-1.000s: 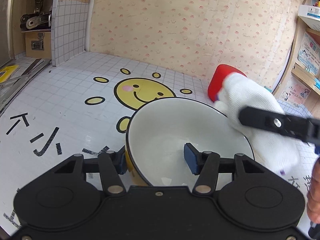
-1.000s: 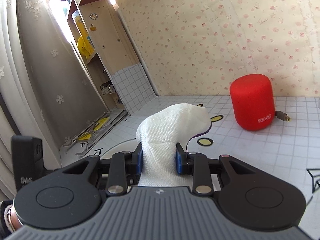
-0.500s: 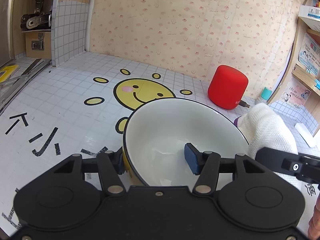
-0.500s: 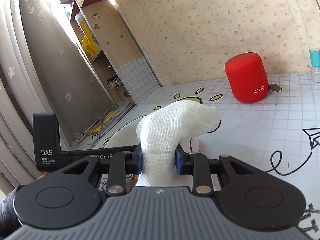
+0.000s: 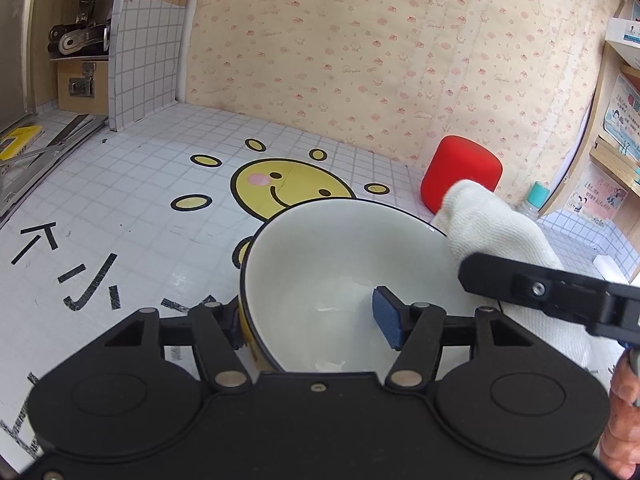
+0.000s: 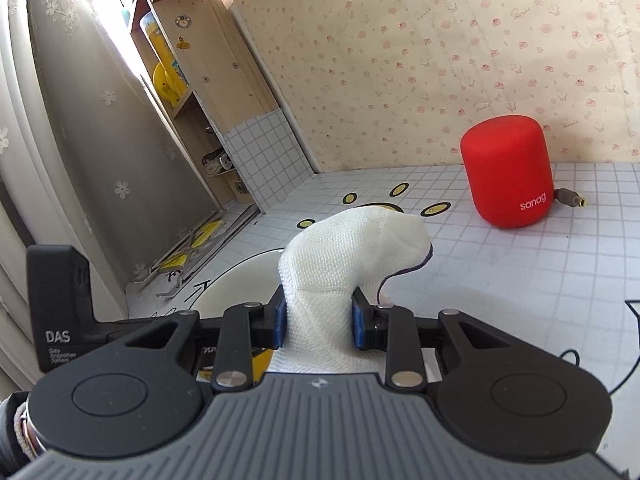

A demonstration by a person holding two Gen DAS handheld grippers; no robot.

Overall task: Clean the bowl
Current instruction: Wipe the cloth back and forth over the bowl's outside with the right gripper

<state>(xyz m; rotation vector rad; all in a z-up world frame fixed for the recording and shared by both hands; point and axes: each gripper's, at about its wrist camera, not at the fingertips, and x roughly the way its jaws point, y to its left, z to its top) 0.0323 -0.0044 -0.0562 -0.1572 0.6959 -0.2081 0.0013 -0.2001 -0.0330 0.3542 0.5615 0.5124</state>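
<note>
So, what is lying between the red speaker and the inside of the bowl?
In the left wrist view, the white cloth held by the right gripper sits at the bowl rim, partly covering the red speaker behind it.

Your left gripper point(image 5: 312, 320) is closed across the wall of the bowl point(image 5: 344, 264), with one blue pad inside and the other against the outer side. Your right gripper point(image 6: 319, 326) has its two pads pressed into a white cloth point(image 6: 344, 256), pinching it between them. Your right hand point(image 5: 622, 412) shows at the frame's right edge.
</note>
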